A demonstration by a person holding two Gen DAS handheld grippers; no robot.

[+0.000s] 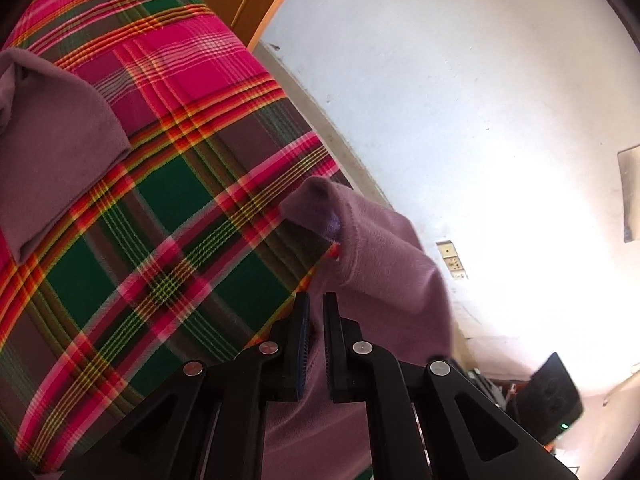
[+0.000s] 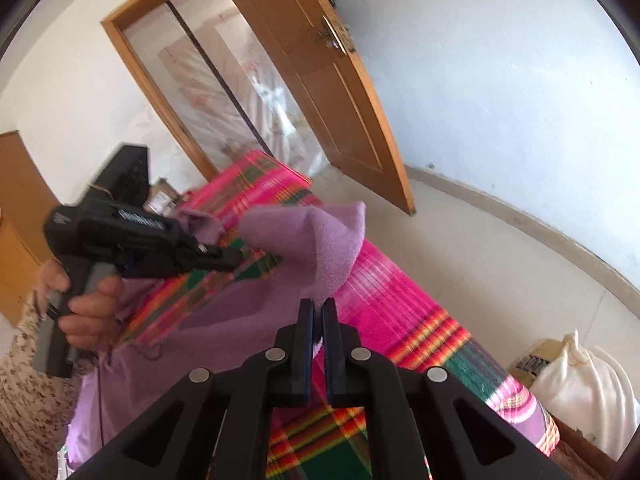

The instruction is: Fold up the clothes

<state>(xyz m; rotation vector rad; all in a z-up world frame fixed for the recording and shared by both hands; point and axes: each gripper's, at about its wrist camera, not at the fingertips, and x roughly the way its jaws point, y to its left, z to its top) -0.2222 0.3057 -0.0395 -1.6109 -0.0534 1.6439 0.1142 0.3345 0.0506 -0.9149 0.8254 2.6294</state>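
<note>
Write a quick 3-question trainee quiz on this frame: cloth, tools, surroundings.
1. True or false: both tools are shut on the purple garment.
2. Multiple choice: the surface under the garment is (A) bare wood, (B) a pink, green and red plaid cover, (C) a white sheet.
3. Short answer: in the right wrist view, what stands open behind the bed?

Key
1. True: the left tool and the right tool each pinch purple fabric between their pads.
2. B.
3. A wooden door.
</note>
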